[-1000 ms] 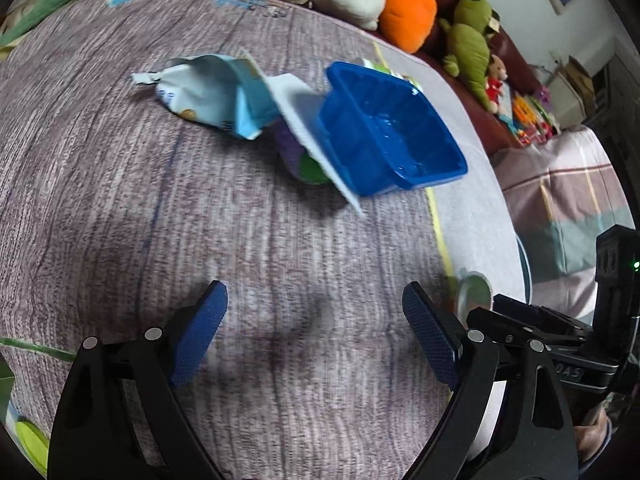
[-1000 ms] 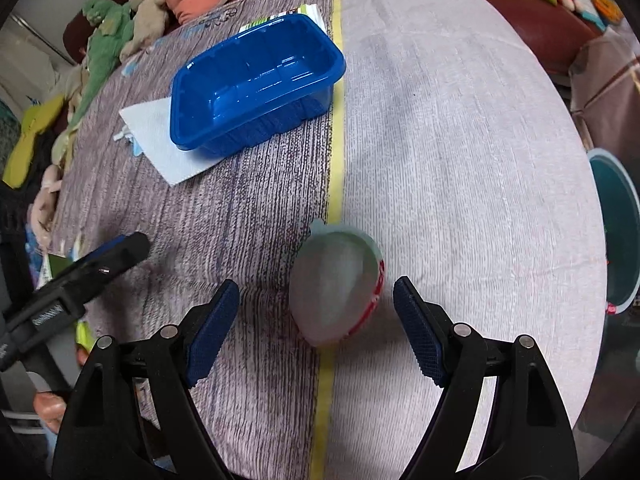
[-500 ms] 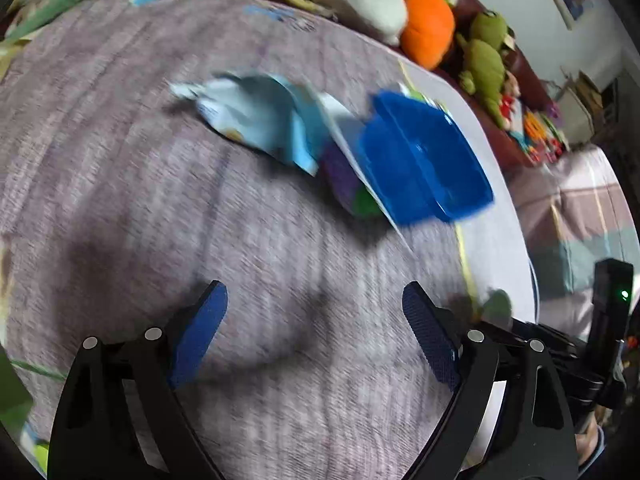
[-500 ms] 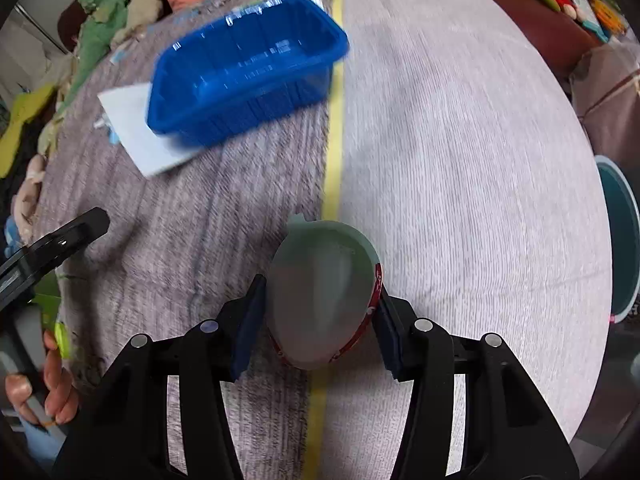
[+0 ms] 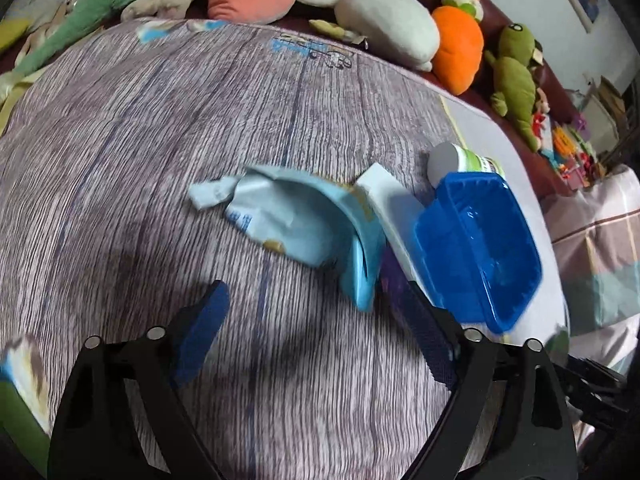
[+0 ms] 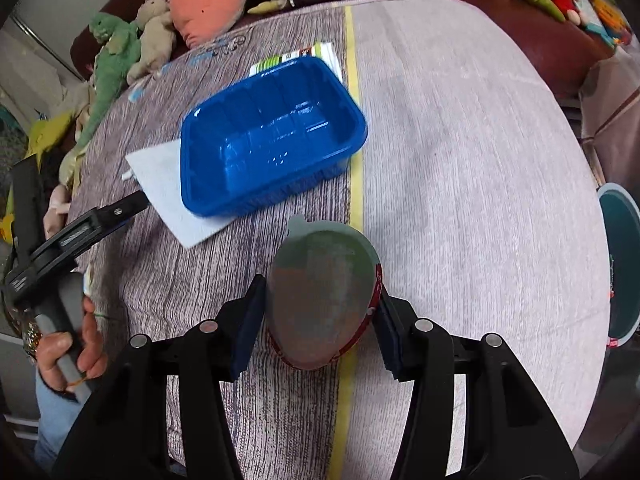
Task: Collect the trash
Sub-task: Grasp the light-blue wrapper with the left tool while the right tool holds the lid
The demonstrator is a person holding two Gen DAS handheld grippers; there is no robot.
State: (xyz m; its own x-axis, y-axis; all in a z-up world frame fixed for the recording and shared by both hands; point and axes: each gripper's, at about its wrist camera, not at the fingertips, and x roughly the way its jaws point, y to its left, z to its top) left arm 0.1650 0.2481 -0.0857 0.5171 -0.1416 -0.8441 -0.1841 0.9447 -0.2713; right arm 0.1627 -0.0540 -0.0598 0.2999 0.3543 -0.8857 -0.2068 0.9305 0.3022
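Note:
My right gripper [image 6: 320, 294] is shut on a squashed cup [image 6: 320, 264] with a grey foil lid and a red rim, over the mat's yellow stripe. A blue plastic tray [image 6: 272, 140] lies beyond it on a white paper sheet [image 6: 176, 204]. In the left wrist view a crumpled light-blue wrapper [image 5: 296, 224] lies ahead, beside the paper sheet [image 5: 390, 204] and the tray [image 5: 476, 248]. My left gripper [image 5: 312, 296] stands wide open, pads touching nothing. The wrapper's near end lies just inside its right finger [image 5: 424, 328]. A green-labelled tub [image 5: 464, 160] lies behind the tray.
Plush toys [image 5: 384, 24] line the sofa behind the wood-grain mat [image 5: 160, 140]. A teal bin [image 6: 622, 264] stands off the table's right edge. A hand [image 6: 68, 352] holds the left gripper's handle at lower left. Another wrapper [image 5: 24, 372] lies at the near left edge.
My right gripper closed on the cup, which now sits between its pads. My left gripper moved toward the wrapper and tray, which now look closer and lower in its view.

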